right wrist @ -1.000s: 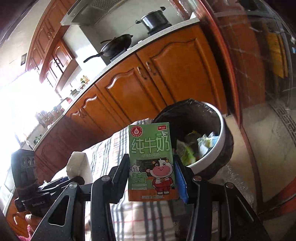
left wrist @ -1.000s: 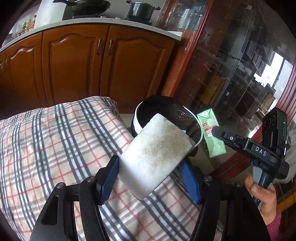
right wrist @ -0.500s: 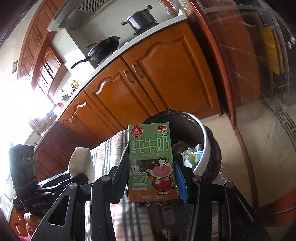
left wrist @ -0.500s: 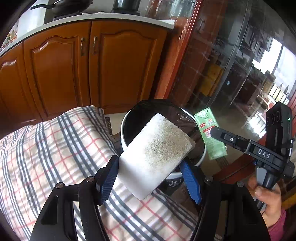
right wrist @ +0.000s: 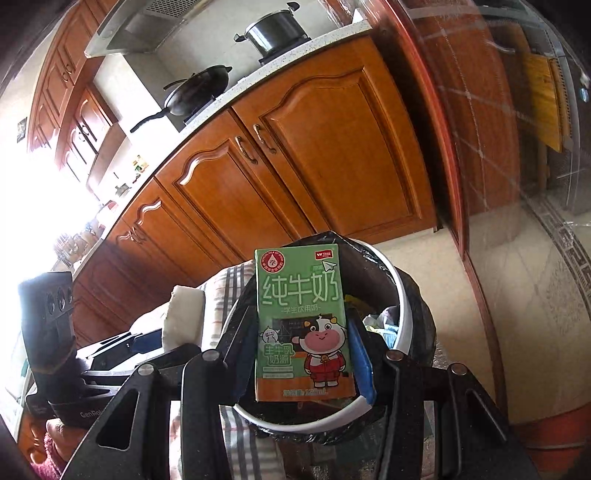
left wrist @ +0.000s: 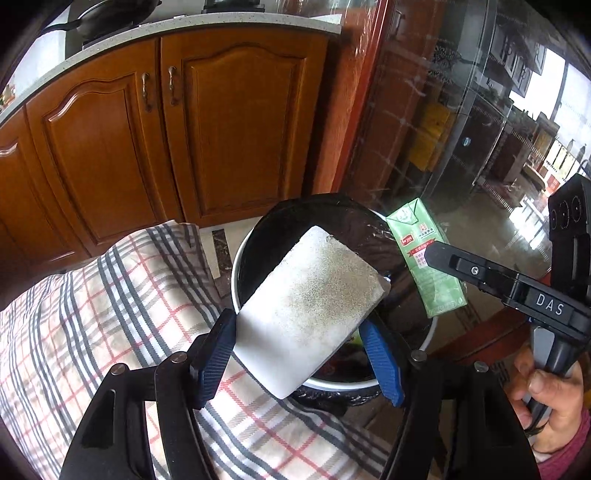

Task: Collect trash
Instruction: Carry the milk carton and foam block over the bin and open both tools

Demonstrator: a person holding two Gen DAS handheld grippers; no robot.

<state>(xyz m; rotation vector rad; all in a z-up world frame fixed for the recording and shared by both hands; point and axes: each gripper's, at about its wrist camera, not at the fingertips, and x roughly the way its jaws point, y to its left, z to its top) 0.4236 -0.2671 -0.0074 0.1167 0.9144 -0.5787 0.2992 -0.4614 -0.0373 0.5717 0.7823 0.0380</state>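
My left gripper [left wrist: 299, 354] is shut on a white sponge block [left wrist: 310, 306] with a speckled grey face, tilted over the near rim of a white trash bin [left wrist: 332, 384] lined with a black bag. My right gripper [right wrist: 301, 365] is shut on a green milk carton [right wrist: 301, 325] with a cartoon cow, upright above the same bin [right wrist: 400, 325], which holds several crumpled scraps. In the left wrist view the carton [left wrist: 424, 262] hangs over the bin's right side, clamped by the right gripper's fingers [left wrist: 480, 273]. The sponge [right wrist: 184, 314] shows at left in the right wrist view.
A plaid cloth [left wrist: 92, 314] covers the table beside the bin. Wooden cabinet doors [left wrist: 229, 125] stand behind, with a wok [right wrist: 199, 92] and pot [right wrist: 277, 31] on the counter. A glass panel [left wrist: 480, 129] is at right. A person's hand [left wrist: 550, 402] grips the right handle.
Both grippers have moved closer to the bin, which now sits lower and larger in both views. The sponge and the carton stay clamped as before.
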